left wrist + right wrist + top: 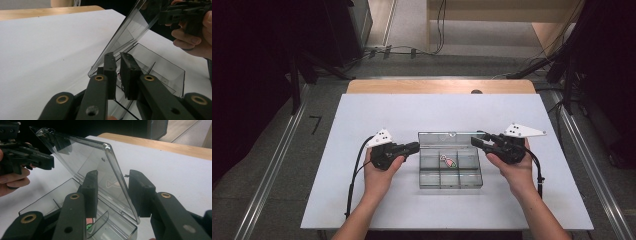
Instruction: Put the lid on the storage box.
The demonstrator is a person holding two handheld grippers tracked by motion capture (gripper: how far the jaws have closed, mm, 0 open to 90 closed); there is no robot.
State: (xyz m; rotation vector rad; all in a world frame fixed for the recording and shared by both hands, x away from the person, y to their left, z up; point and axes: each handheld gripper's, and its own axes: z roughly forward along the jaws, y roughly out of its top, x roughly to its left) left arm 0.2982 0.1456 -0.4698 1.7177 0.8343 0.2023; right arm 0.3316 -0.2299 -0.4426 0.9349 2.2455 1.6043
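Note:
A clear compartment box [420, 172] sits mid-table with its lid [447, 138] raised. A small pink and green carrot-like piece [448, 161] lies in a middle compartment. My left gripper [415, 146] is at the box's back left corner; in the left gripper view its jaws [117, 56] are closed to a thin slit, and the box's wall [170, 67] seems pinched between them. At the box's right, my right gripper [473, 141] stands open astride the side edge of the lid [82, 157], its pads [91, 190] apart from it.
White table top [362, 200] lies free on both sides and in front of the box. A wooden edge [442, 86] runs along the back. Cables and black stands [562, 65] are on the floor beyond, with metal rails [277, 150] at both sides.

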